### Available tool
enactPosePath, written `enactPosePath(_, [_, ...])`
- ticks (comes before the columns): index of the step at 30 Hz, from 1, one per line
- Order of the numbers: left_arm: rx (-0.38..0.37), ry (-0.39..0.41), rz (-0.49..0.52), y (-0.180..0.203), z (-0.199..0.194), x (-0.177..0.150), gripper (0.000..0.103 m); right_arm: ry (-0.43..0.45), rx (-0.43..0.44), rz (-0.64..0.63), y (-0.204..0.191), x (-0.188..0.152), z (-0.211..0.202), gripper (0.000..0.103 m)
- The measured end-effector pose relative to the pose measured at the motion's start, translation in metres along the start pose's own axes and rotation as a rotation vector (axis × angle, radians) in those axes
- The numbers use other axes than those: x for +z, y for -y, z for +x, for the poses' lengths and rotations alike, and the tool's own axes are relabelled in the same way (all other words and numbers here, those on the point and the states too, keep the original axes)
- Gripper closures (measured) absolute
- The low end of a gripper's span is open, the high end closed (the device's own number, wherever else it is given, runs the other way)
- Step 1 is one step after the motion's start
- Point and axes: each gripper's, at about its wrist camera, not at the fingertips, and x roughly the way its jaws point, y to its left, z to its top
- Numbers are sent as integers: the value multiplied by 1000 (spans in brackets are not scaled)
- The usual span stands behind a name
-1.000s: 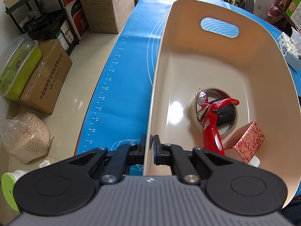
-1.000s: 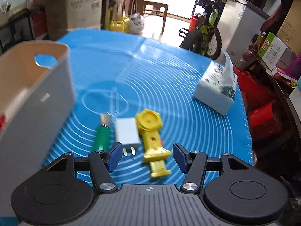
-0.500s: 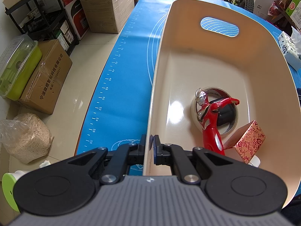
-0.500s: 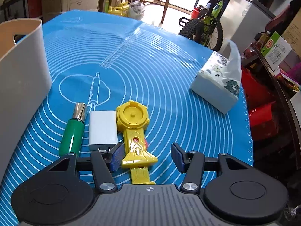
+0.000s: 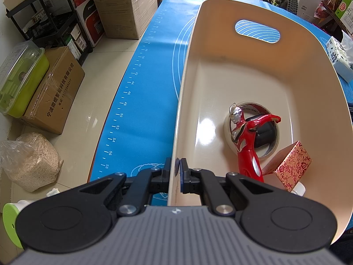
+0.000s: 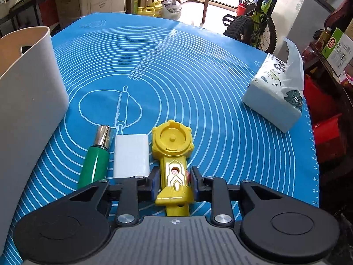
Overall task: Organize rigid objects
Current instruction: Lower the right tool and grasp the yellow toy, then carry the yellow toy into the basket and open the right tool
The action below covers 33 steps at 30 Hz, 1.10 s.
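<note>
In the left wrist view my left gripper (image 5: 177, 167) is shut on the near wall of a beige bin (image 5: 187, 66). Inside the bin lie a red and silver action figure (image 5: 242, 137), a tape roll (image 5: 273, 145) and a red patterned box (image 5: 293, 163). In the right wrist view a yellow toy launcher (image 6: 172, 139) lies on the blue mat (image 6: 176, 66). My right gripper (image 6: 174, 180) straddles its handle with the jaws closing, the pads touching both sides. A white charger (image 6: 131, 154) and a green cylinder with a chrome cap (image 6: 94, 165) lie just left of it.
The bin's outer wall (image 6: 26, 101) stands close to the left of the green cylinder. A tissue pack (image 6: 273, 95) sits at the mat's right edge. Cardboard boxes (image 5: 55, 92), a bag of grain (image 5: 30, 161), shelves and a bicycle (image 6: 253, 28) surround the table.
My right gripper has moved forward and down over the yellow launcher, and its jaws have narrowed onto the handle. The left gripper and the bin have not moved.
</note>
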Motion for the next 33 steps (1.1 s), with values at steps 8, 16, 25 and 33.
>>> enactPosePath(8, [1, 0, 0, 0, 0, 0, 95, 29, -9, 16, 3, -8, -8, 67])
enactPosePath(16, [1, 0, 0, 0, 0, 0, 95, 98, -39, 2, 3, -6, -43, 67])
enactPosePath(25, [1, 0, 1, 0, 0, 0, 95, 208, -65, -35, -16, 8, -97, 67])
enactPosePath(33, [1, 0, 1, 0, 0, 0, 95, 323, 54, -112, -71, 36, -144, 67])
